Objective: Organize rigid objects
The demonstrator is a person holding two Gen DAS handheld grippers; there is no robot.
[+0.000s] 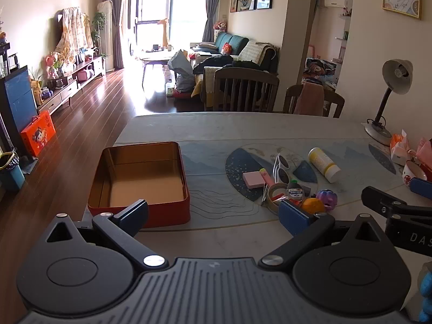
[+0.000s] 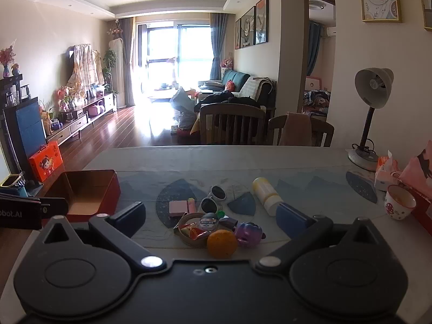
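An empty red tin box (image 1: pixel 140 181) stands open on the table's left side; it also shows in the right wrist view (image 2: pixel 89 194). A pile of small objects lies to its right: an orange (image 2: pixel 222 243), a purple toy (image 2: pixel 249 233), a tape roll (image 2: pixel 190 232), white sunglasses (image 2: pixel 213 198), a pink eraser (image 2: pixel 178 207), and a white and yellow bottle (image 2: pixel 266 195). My left gripper (image 1: pixel 213 214) is open and empty, just in front of the box. My right gripper (image 2: pixel 210 217) is open and empty, its fingers either side of the pile.
A desk lamp (image 2: pixel 371 113) stands at the table's far right. A white cup with red dots (image 2: pixel 399 202) and tissue packs (image 2: pixel 388 172) sit along the right edge. Two wooden chairs (image 2: pixel 232 127) stand behind the table's far edge.
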